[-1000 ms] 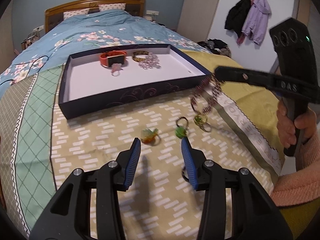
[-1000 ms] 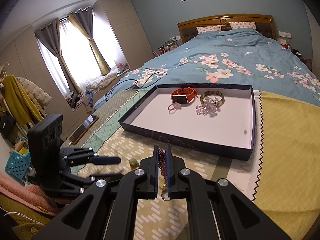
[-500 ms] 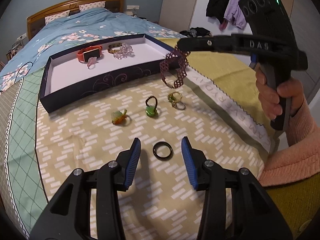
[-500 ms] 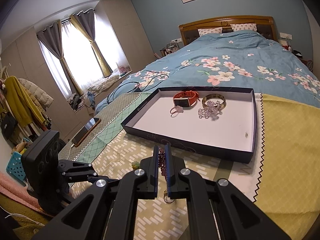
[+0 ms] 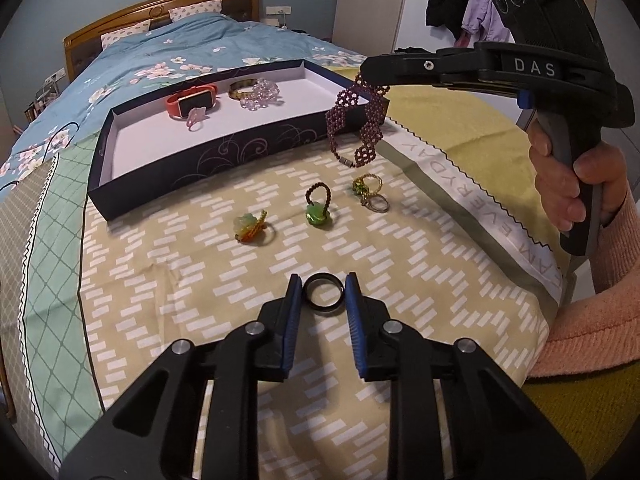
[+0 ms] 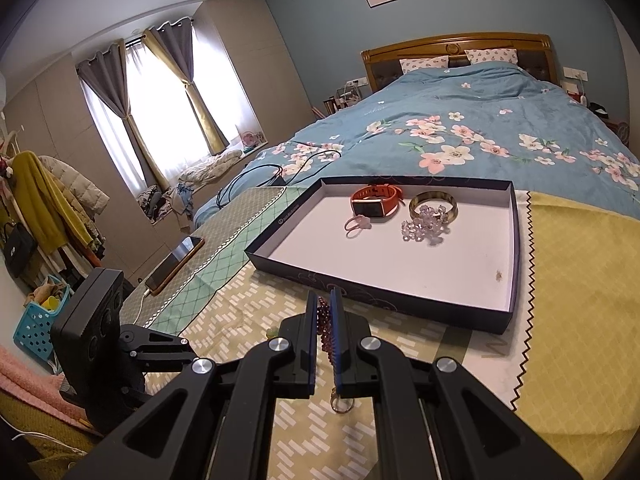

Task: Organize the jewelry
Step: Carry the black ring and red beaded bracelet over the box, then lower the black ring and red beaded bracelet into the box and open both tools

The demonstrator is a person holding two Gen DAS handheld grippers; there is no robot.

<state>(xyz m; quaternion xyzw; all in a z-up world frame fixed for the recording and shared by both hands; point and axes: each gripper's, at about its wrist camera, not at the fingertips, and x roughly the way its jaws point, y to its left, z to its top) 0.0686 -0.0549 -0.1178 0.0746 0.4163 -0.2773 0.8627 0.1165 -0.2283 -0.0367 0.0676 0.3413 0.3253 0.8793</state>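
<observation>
My right gripper (image 6: 324,300) is shut on a purple beaded bracelet (image 5: 356,120) and holds it in the air beside the near right corner of the dark tray (image 5: 192,160). It also shows in the left wrist view (image 5: 370,74). My left gripper (image 5: 323,280) is open, low over the bedspread, with a black ring (image 5: 323,292) lying between its fingers. Three beaded rings lie beyond it: an orange-green one (image 5: 250,230), a green one (image 5: 318,210) and a yellow-green one (image 5: 368,192). The tray (image 6: 516,248) holds an orange watch (image 6: 376,202), a pink ring (image 6: 358,224), a gold bangle (image 6: 434,202) and a clear bead bracelet (image 6: 424,228).
The tray rests on a patterned cloth (image 5: 180,280) over the bed, with the blue floral duvet (image 6: 480,140) behind it. A phone (image 6: 174,264) and cables (image 6: 280,172) lie at the bed's left edge. Clothes and a blue basket (image 6: 36,324) stand by the window wall.
My left gripper has moved back and down so the black ring now lies between its fingers. My right gripper has lifted the purple bracelet and carried it toward the tray's corner.
</observation>
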